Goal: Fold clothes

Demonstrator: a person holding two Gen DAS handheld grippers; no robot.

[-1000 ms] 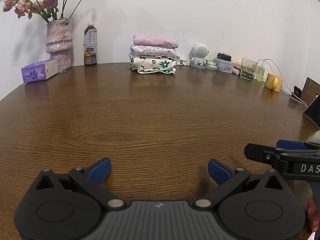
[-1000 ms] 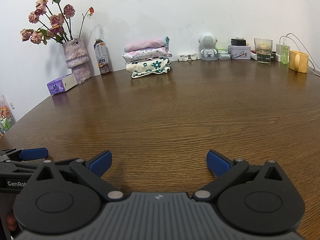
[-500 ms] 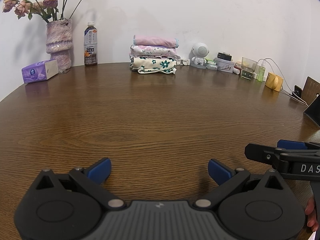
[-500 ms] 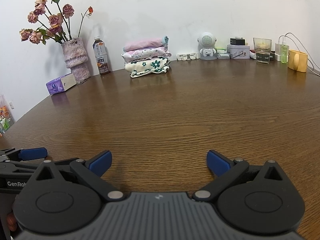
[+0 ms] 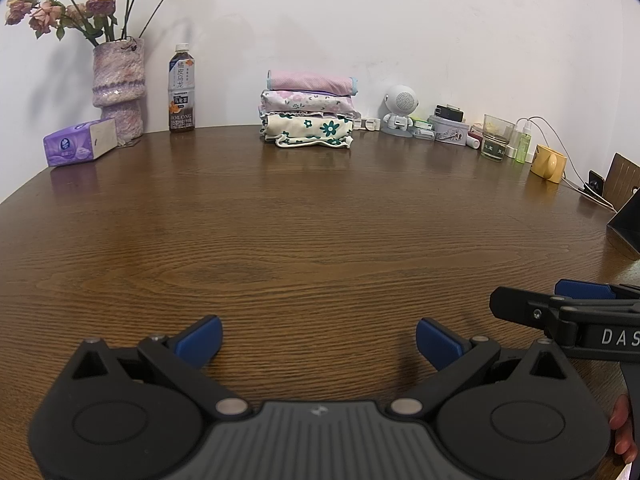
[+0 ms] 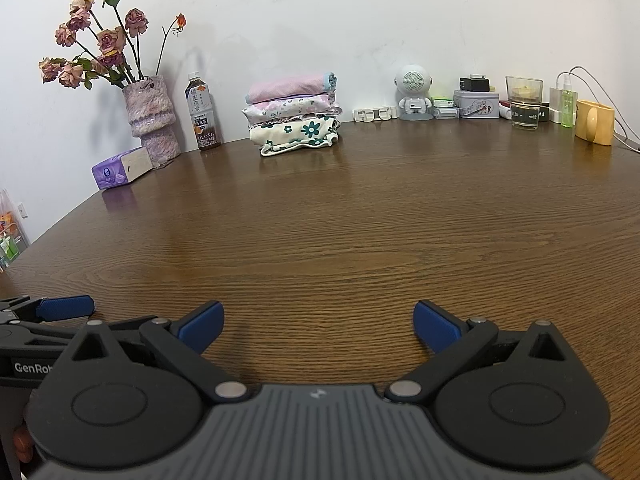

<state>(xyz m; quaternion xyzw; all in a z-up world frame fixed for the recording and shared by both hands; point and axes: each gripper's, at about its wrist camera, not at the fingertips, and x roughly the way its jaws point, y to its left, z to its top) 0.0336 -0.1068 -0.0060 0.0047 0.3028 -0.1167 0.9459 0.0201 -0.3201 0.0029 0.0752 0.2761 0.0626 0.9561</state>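
Here the left gripper (image 5: pixel 318 338) hangs low over the near part of the wooden table (image 5: pixel 320 224), its blue-padded fingers (image 5: pixel 200 338) spread wide with bare wood between them — it holds nothing. The right gripper (image 6: pixel 316 326) sits just beside it on the same level, its fingers (image 6: pixel 436 326) equally wide apart and likewise empty; each one shows at the edge of the other's view.

Well apart from both, at the far edge of the table against the white wall (image 5: pixel 400 20), stands the stack of folded clothes (image 5: pixel 308 114): a pink piece on top, a pale floral one in the middle, and a cream one with green flowers at the bottom, lying straight on the wood.

To the left of the stack are a tea bottle (image 5: pixel 182 90), a purple vase (image 5: pixel 118 86) with dried roses, and a purple tissue pack (image 5: pixel 80 148). To its right — a small white robot figure (image 5: pixel 400 110), a tin (image 5: pixel 448 130), a glass (image 5: pixel 496 136), a green spray bottle (image 5: pixel 522 144) and a yellow mug (image 5: pixel 548 162).
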